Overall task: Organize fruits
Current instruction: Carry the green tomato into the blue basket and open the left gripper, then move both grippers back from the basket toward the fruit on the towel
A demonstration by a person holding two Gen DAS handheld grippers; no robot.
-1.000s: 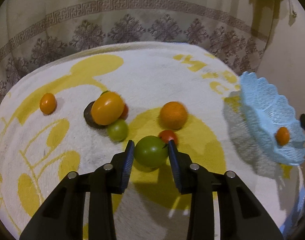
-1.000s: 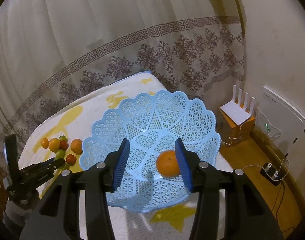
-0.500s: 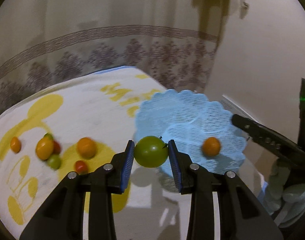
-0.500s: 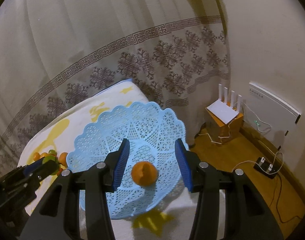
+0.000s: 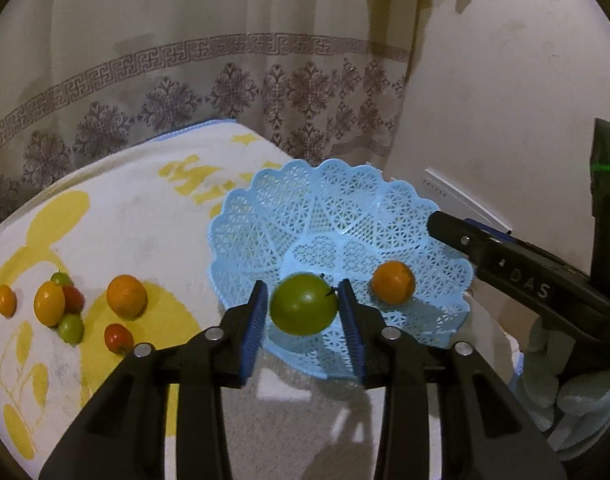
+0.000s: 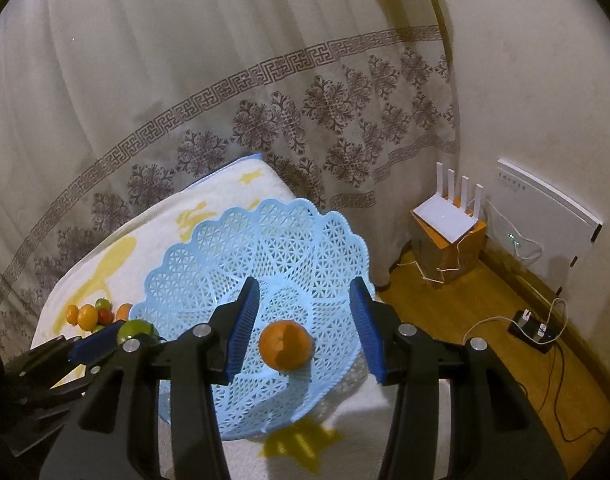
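Left wrist view shows the left gripper point(image 5: 303, 312) opening, its ribbed blue pads flanking a smooth green tomato point(image 5: 304, 309) over the near rim of a scalloped blue lattice basket point(image 5: 317, 216); contact is hard to judge. An orange point(image 5: 393, 282) lies inside. At right, a black arm reads "DAS". The right gripper point(image 6: 305, 332) hangs released and empty above that orange. Fruit at left blurs together on the fuzzy towel point(image 5: 145, 216).

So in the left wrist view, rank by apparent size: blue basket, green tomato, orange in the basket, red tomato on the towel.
1. Blue basket
2. Green tomato, though nearest the camera, so inflated
3. Orange
4. Red tomato
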